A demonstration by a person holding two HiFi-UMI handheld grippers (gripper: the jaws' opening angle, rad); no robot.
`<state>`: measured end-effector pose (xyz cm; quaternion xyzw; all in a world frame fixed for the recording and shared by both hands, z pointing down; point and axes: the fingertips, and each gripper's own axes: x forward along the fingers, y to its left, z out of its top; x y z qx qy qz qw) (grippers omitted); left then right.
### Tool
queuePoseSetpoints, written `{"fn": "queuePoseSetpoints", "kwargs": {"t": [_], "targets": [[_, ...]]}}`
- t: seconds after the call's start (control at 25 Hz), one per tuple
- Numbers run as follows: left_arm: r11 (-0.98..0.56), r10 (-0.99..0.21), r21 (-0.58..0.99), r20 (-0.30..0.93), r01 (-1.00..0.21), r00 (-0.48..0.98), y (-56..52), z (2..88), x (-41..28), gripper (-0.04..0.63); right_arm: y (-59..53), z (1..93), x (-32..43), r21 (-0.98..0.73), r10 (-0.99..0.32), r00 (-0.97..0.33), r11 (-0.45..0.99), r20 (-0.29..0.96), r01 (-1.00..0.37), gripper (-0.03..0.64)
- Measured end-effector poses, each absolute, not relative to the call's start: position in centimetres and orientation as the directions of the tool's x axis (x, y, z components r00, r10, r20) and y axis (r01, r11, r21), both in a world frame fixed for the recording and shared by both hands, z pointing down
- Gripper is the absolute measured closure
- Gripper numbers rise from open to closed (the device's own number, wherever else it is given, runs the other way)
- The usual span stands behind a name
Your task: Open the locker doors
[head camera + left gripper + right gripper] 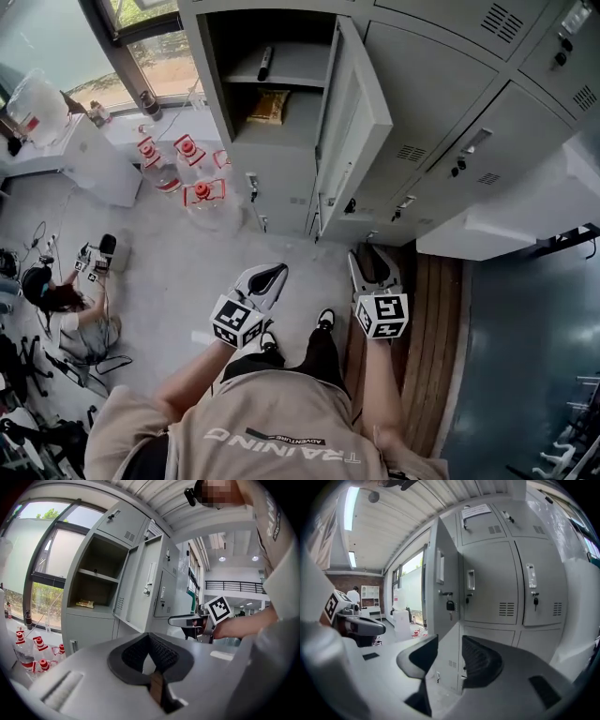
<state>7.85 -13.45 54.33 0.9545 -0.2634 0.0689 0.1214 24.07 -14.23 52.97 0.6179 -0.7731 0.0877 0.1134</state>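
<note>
A bank of grey lockers fills the top of the head view. One upper locker door (354, 122) stands swung open, also seen as the open door (145, 581) and edge-on as the open door (439, 588) with a padlock (450, 605) hanging on it. Inside, a dark object (265, 63) lies on the shelf and a yellow packet (267, 106) below. The neighbouring doors (441, 89) (490, 583) are closed. My left gripper (277, 270) (149, 637) is shut and empty, well short of the lockers. My right gripper (373, 251) (450, 641) is open and empty, facing the lower lockers.
Water bottles with red caps (192, 169) (33, 653) stand on the floor left of the lockers. A person (66, 309) sits on the floor at the left among gear. A white cabinet (94, 159) stands by the window. A pale ledge (525, 211) juts out at the right.
</note>
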Motion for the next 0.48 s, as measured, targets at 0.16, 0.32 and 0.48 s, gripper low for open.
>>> {"fn": "queuePoseSetpoints", "kwargs": {"t": [0.16, 0.32, 0.48], "targets": [[-0.779, -0.552, 0.206, 0.223, -0.592, 0.803, -15.4, 56.2, 10.1, 0.589, -17.5, 55.6, 26.2, -0.019, -0.914, -0.288, 0.295, 0.287, -0.955, 0.453], [-0.722, -0.628, 0.204, 0.206, -0.661, 0.75, -18.0, 57.8, 12.0, 0.589, -21.2, 58.4, 28.5, 0.006, -0.895, -0.353, 0.369, 0.274, -0.93, 0.454], [-0.686, -0.672, 0.177, 0.219, -0.706, 0.708, -20.7, 62.0, 12.9, 0.589, -25.1, 63.0, 29.2, 0.018, -0.883, -0.391, 0.409, 0.259, -0.912, 0.454]]}}
